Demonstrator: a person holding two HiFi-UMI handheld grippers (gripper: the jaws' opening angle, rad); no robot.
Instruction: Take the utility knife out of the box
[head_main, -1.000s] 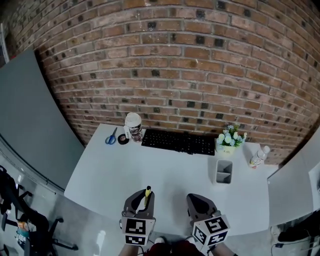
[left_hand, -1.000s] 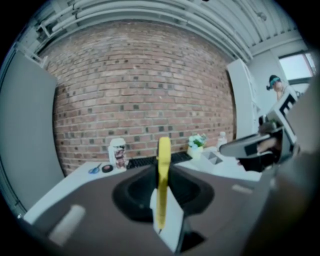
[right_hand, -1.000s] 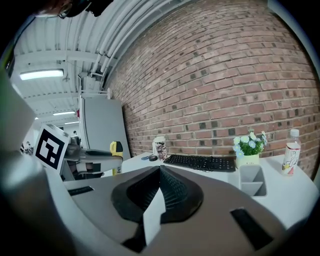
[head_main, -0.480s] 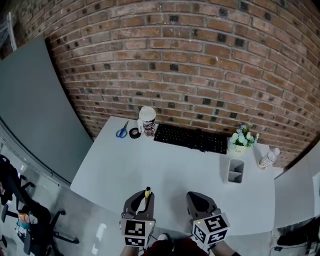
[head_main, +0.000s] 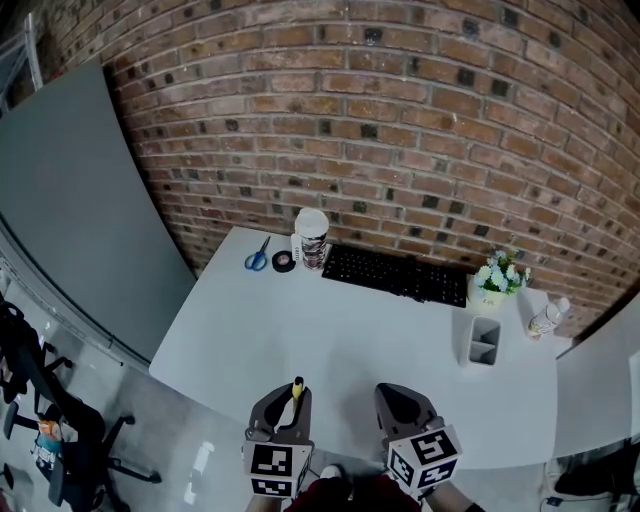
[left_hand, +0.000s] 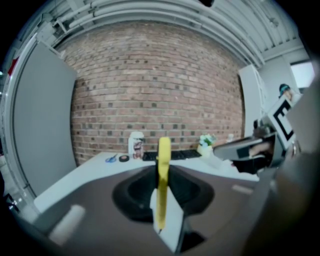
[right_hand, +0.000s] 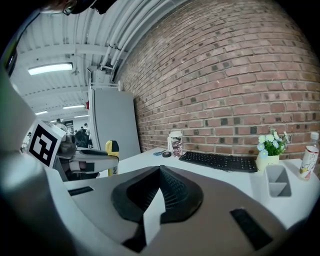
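- Head view: since a second ago the worktop (head_main: 300, 330) has slid up and to the right in frame. I take that as me drawing back a little along its near edge, both grippers coming with me.
- My left gripper (head_main: 285, 408) stays clamped, jaws only narrowly apart, on the yellow utility knife (head_main: 296, 388), which sticks out ahead over the near edge.
- The box (head_main: 483, 342) sits well apart, toward the far right corner, so I judge the knife is already out.
- My right gripper (head_main: 400, 405) is closed on nothing.
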